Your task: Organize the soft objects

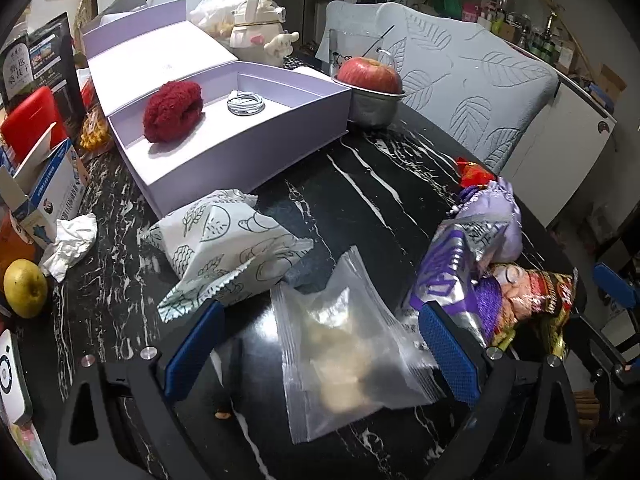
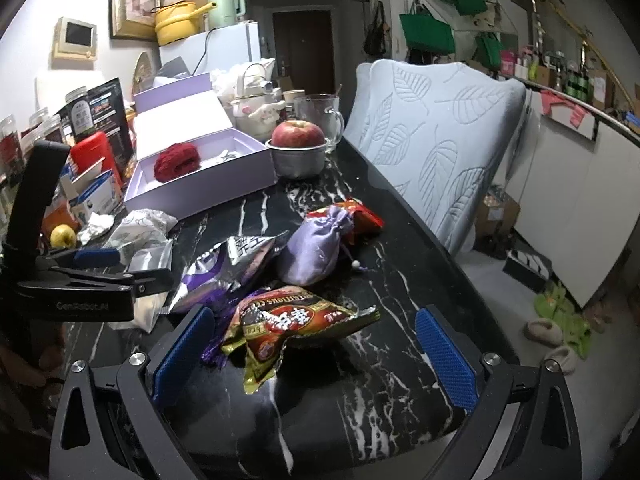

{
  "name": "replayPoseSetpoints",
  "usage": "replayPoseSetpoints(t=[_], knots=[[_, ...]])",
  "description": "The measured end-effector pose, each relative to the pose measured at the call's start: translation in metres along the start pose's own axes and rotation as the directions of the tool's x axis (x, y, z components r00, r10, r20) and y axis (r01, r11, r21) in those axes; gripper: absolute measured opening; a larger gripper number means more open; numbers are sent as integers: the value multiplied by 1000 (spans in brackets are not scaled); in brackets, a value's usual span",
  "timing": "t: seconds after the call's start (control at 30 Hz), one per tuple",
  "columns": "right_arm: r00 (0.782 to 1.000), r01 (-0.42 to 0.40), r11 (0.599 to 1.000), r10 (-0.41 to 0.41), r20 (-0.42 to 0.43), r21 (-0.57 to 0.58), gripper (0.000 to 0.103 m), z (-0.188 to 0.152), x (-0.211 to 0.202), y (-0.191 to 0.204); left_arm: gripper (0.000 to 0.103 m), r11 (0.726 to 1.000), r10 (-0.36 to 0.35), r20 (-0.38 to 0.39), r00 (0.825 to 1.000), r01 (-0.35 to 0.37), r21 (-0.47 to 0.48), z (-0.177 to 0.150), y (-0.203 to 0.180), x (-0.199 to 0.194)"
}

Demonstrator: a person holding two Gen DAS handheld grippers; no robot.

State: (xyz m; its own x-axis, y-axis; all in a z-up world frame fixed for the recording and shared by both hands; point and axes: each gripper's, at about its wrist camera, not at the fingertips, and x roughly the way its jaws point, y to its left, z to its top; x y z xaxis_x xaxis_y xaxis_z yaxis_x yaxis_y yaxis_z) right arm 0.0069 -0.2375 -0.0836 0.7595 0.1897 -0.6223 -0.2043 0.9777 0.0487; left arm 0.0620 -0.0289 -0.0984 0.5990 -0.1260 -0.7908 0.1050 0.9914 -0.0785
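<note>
1. Toward the far left corner of the black white-veined marble worktop (image 1: 360,184), the open lilac cardboard box (image 1: 256,148) already holds a fuzzy dark-red knitted bundle (image 1: 173,111) and a coiled white cable (image 1: 245,103). I'd judge the sorting only begun.
2. Just in front of the box lies a white paper packet printed with bakery drawings (image 1: 224,248), untouched.
3. The left hand-held gripper (image 1: 320,354) stands wide open over the near edge, its blue pads either side of a clear zip-top plastic bag of pale pieces (image 1: 344,344). Neither pad presses the bag, so it grips nothing.
4. Further right sit a purple-and-silver foil snack bag (image 2: 224,272) and a lilac satin drawstring pouch (image 2: 316,248) touching it, with a red wrapper (image 2: 360,216) behind, near the right edge.
5. The right hand-held gripper (image 2: 316,356) is also spread wide, its jaws flanking a brown-and-gold crinkled snack bag (image 2: 296,328) without closing on it.
6. All of these loose soft things are left to put away, by my reckoning.
</note>
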Motion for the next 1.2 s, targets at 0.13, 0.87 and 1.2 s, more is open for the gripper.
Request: replayPoseSetpoints(t=[0.13,0.87,1.2], knots=[[1000,-10,1000,11,-8,21,102,2,5,-3,88,1000,-12,-23,1000,11,-15,4,4,9],[999,-21,1000,21,-38,12,102,7,22,-2,53,997,-56,-20,998,56,43,-15,-3,-9],[997,-29,1000,30,-68,6,102,9,44,1,53,998,-54,-62,997,56,29,-23,-2,-1]])
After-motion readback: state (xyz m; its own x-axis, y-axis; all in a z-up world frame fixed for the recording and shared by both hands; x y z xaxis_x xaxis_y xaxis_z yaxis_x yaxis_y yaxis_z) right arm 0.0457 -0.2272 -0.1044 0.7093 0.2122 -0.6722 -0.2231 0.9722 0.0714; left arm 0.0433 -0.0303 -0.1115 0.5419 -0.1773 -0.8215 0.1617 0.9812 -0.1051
